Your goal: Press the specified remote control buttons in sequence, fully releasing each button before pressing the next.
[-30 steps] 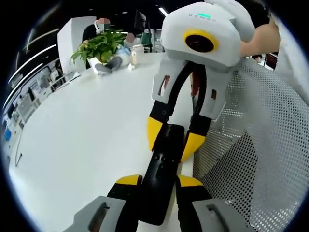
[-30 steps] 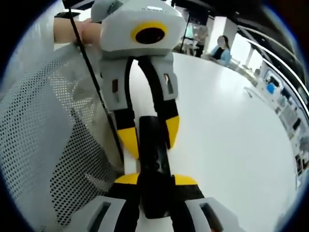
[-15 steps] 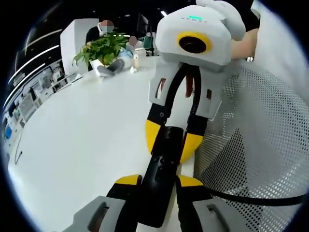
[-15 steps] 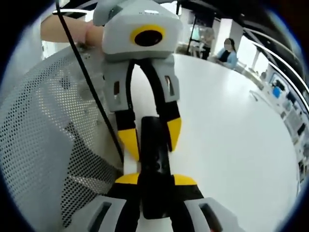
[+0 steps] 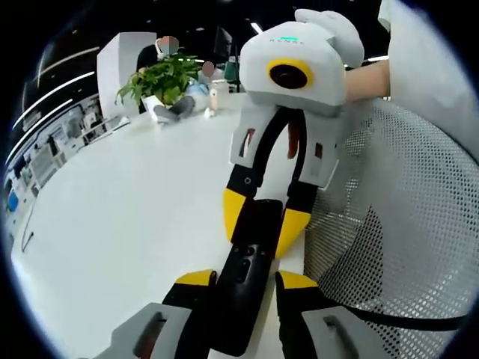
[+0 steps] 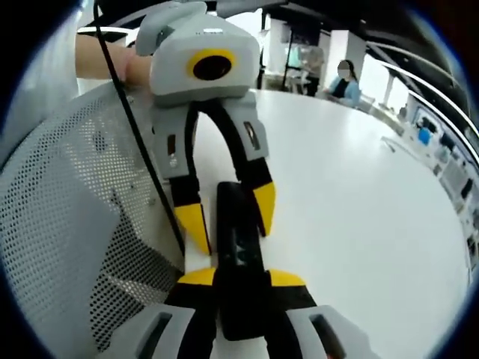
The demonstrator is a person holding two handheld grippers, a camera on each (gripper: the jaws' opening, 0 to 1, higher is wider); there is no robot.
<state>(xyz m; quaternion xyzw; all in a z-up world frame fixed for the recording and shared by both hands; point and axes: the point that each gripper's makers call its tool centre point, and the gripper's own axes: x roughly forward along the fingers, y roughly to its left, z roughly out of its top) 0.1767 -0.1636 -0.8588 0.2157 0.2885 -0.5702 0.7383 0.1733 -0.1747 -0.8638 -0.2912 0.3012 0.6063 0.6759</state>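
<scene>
A black remote (image 5: 247, 280) is held lengthwise between the two grippers above a white desk (image 5: 127, 217). In the left gripper view, the left gripper (image 5: 243, 288) is seen from behind its own yellow-tipped fingers (image 5: 196, 280), which are clenched on the near end of the remote. The right gripper (image 5: 258, 224) is met coming in from the far side, its fingers straddling the other end of the remote; whether those tips press the remote cannot be told from this view. A hand (image 5: 363, 78) is seen behind the white body of that gripper. A white mesh chair back (image 5: 397, 224) stands beside the desk edge, and a black cable (image 5: 404, 323) is draped across it. At the far end of the desk a green plant (image 5: 161, 75) is set.

In the right gripper view, the remote (image 6: 239, 269) is gripped at its near end by the right gripper (image 6: 241, 288), its fingers (image 6: 197, 278) closed against the sides. The left gripper (image 6: 228, 217) reaches in from the far side with its fingers set astride the remote's far end, close to its sides. The chair back (image 6: 67, 247) is seen alongside, and the desk (image 6: 359, 217) spreads beyond, with a seated person (image 6: 346, 82) at its far edge
</scene>
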